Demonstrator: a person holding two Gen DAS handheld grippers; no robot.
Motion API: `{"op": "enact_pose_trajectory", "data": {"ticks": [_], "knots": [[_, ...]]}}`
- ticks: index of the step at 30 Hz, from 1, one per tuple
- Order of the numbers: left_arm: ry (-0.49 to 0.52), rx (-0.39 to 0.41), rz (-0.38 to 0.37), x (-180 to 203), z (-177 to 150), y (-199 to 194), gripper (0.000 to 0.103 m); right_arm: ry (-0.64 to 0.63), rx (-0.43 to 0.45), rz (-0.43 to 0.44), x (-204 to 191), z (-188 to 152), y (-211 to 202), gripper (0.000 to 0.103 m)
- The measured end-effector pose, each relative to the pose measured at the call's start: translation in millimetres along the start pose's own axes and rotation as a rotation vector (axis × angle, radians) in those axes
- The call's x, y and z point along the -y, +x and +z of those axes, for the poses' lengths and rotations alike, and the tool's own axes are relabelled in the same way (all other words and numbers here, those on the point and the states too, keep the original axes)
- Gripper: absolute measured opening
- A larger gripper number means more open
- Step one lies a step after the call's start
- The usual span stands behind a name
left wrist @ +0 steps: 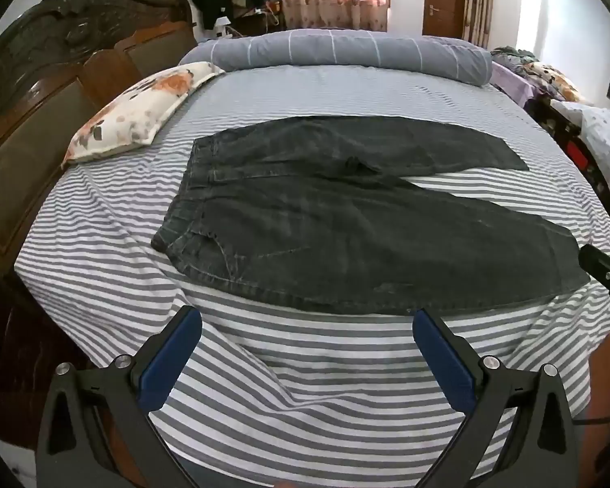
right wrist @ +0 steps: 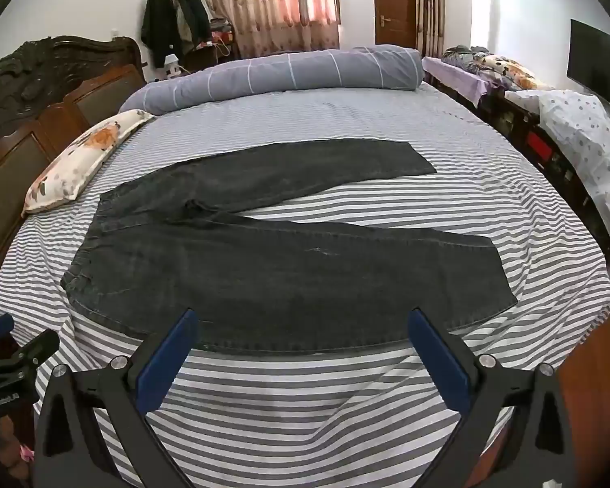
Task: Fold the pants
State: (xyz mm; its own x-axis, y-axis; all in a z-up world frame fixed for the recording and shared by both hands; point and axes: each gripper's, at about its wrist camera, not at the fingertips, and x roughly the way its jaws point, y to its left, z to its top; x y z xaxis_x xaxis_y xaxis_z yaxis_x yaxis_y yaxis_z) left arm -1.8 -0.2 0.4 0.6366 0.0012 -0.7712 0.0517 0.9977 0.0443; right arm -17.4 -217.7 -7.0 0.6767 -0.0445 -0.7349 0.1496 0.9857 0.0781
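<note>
The pair of dark grey denim pants [left wrist: 345,219] lies spread flat on the grey-and-white striped bed sheet [left wrist: 305,366], its long axis running crosswise to both grippers' fingers: the waistband points toward the left finger side and the two leg hems toward the right finger side, the legs parted in a narrow V with a wedge of sheet showing between them. The left gripper [left wrist: 307,327] hangs tilted downward over the near edge of the bed, its blue-padded fingers [left wrist: 171,358] spread as wide as they go with nothing between them; the pants' near side seam lies just beyond the fingertips, not touching them. The right gripper [right wrist: 303,325] is likewise spread wide and empty, its fingertips overlapping the near edge of the closer leg in view, though whether they touch the cloth I cannot tell. Beyond the pants, on the left finger side, a white floral pillow [left wrist: 142,110] rests by the dark carved wooden headboard [left wrist: 53,61]
</note>
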Motion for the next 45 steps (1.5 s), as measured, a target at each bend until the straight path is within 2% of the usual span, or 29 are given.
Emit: {"op": "enact_pose_trajectory", "data": {"ticks": [3, 9, 11, 19, 22, 29, 33, 45], "knots": [[-0.005, -0.027, -0.012, 1.3, -3.3, 9.6, 0.103, 0.004, -0.002, 0.003, -0.6, 0.5, 1.0, 0.102], [0.004, -0.064, 0.035, 4.5, -10.7, 22.9, 0.103, -0.001, -0.009, 0.007, 4.5, -4.9, 3.7, 0.102], [-0.025, -0.077, 0.055, -1.8, -14.3, 31.2, 0.103, 0.014, -0.017, 0.012, 6.5, -8.9, 11.3, 0.102], [-0.028, -0.105, 0.048, -0.5, -20.1, 36.8, 0.102, 0.003, -0.036, 0.020, -0.8, -5.2, 17.5, 0.102], [-0.030, -0.115, 0.022, -0.9, -19.2, 39.0, 0.101, 0.007, -0.038, 0.020, -1.0, -5.3, 17.6, 0.102], [0.006, -0.073, 0.005, 4.9, -17.6, 34.9, 0.100, 0.020, -0.036, 0.023, 2.1, -5.4, 20.9, 0.102], [0.001, -0.089, -0.006, 6.7, -16.5, 37.7, 0.100, 0.023, -0.036, 0.025, 3.1, -5.2, 21.1, 0.102], [0.032, -0.061, 0.020, 9.8, -18.6, 37.7, 0.100, 0.045, -0.044, 0.025, 11.9, -4.3, 23.3, 0.102]]}}
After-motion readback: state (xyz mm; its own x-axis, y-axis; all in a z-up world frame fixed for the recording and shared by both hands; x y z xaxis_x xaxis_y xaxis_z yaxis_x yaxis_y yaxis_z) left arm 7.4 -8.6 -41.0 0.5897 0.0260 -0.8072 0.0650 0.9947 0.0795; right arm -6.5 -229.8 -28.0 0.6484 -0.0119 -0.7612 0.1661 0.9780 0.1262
